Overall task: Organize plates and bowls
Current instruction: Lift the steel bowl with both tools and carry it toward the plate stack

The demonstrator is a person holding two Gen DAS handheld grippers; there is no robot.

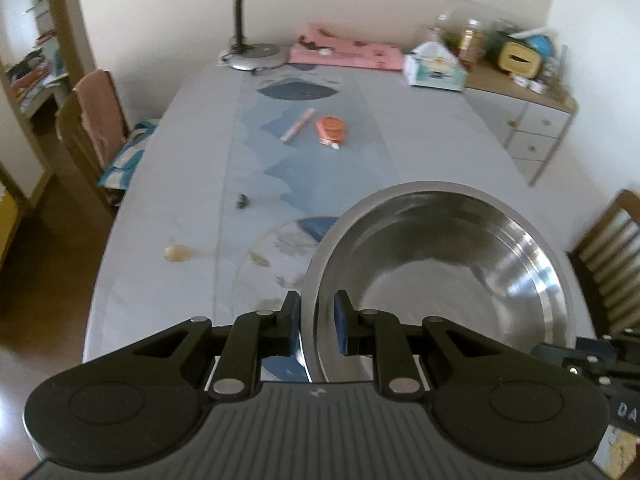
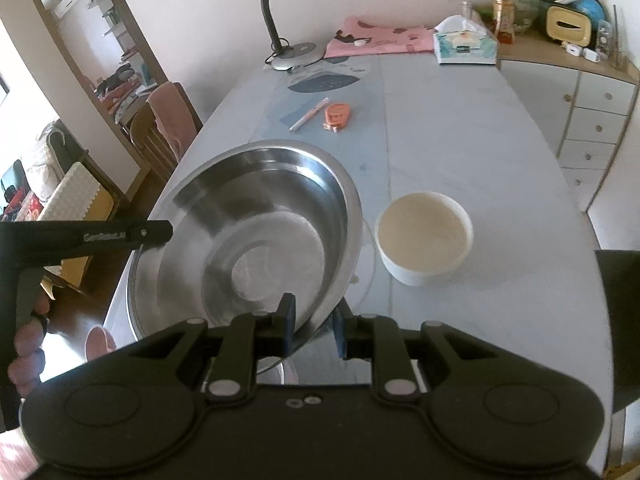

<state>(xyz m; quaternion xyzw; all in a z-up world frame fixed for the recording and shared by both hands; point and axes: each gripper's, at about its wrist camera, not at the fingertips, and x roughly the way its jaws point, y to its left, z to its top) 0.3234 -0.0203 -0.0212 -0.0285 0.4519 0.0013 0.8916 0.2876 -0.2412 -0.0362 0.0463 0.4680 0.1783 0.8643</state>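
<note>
Carrying the steel bowl (image 2: pixel 248 236) with both grippers is the step in hand: the left gripper (image 1: pixel 318 322) has its jaws closed on the bowl's left rim, and the right gripper (image 2: pixel 314 326) has its jaws closed on the near right rim, one pad inside the wall and one outside in each case. The bowl hangs tilted above the near left part of the tabletop (image 2: pixel 460 152), and nothing shows it resting on the surface. A white bowl (image 2: pixel 424 238) stands upright just to the right of it, on the tabletop, apart from the steel rim as far as the right wrist view shows. Judged from this layout, the next move is either to set the steel bowl down on a free patch or to bring the two bowls together; nesting the white bowl inside the steel one looks the likelier fit, since the steel bowl is the wider. Either way both grips must stay level with each other, as a slip on one side would tip the bowl. Count: one steel bowl, one white bowl, no plates in view. Elsewhere on the tabletop lie one pen (image 2: pixel 310 114) and one orange case (image 2: pixel 338 116) side by side, one desk lamp (image 2: pixel 290 54) and one tissue box (image 2: pixel 466 46) at the far end.
</note>
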